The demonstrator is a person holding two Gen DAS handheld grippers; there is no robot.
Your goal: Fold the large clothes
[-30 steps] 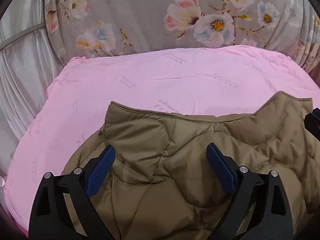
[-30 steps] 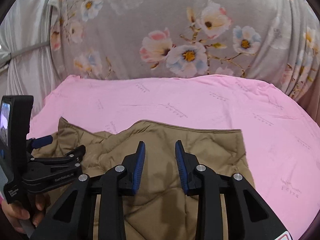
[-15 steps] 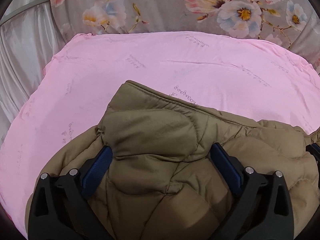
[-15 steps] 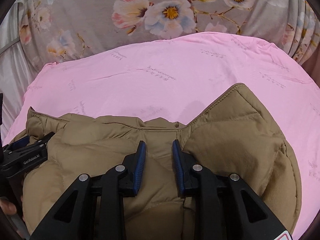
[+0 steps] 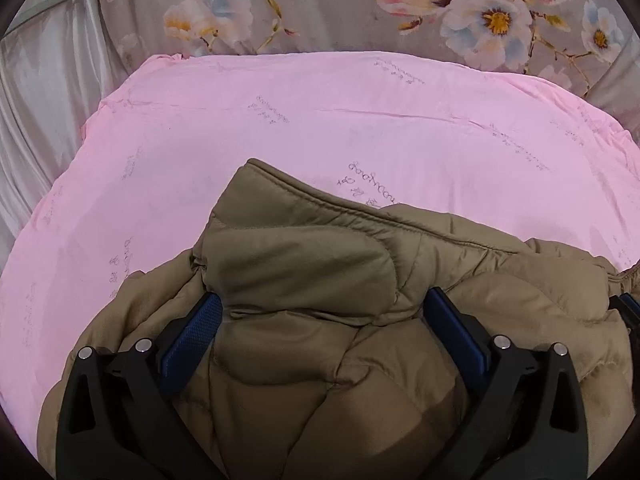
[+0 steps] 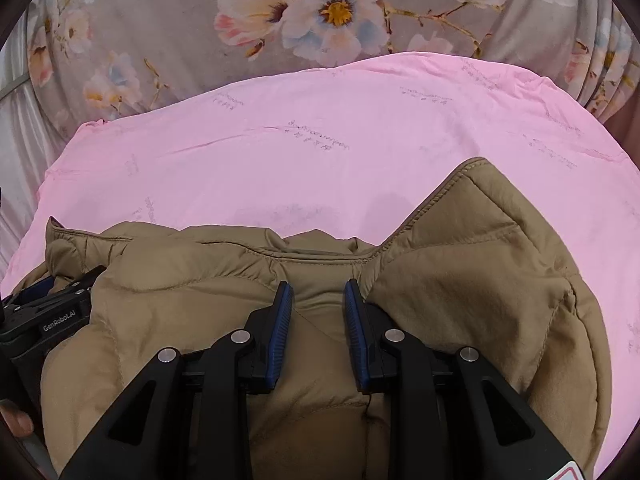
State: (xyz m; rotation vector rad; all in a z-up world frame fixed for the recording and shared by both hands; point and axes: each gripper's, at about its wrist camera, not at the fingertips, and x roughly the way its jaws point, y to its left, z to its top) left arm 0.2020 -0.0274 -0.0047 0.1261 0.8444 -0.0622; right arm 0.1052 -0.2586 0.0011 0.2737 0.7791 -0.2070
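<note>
The left claw (image 5: 320, 316) stood with its jaws spread wide, having just finished opening; a puffed fold of the brown quilted jacket (image 5: 304, 280) bulged up between the blue pads (image 5: 192, 336), which rested beside the fabric on either side without pressing it together. The right claw (image 6: 318, 308) had its jaws drawn close but not fully together, having just been closing a little, and a narrow ridge of jacket fabric near the collar seam sat between its pads (image 6: 280, 328); whether the pads actually pinched that ridge could not be told from the right wrist view. In that view the left claw's black body (image 6: 52, 316) appeared at the lower left edge, partly buried under the jacket, with a fingertip of the person's hand (image 6: 18, 424) visible below it. The jacket (image 6: 480, 264) lay bunched at the near side of the bed, its collar edge facing the far side and one stitched corner pointing up toward the right. Beneath it stretched the pink sheet (image 5: 360, 120), printed with faint script and lightly creased. Beyond the far edge of the sheet hung a grey floral curtain (image 6: 320, 12), and a pale satin drape (image 5: 44, 92) lay at the left.
</note>
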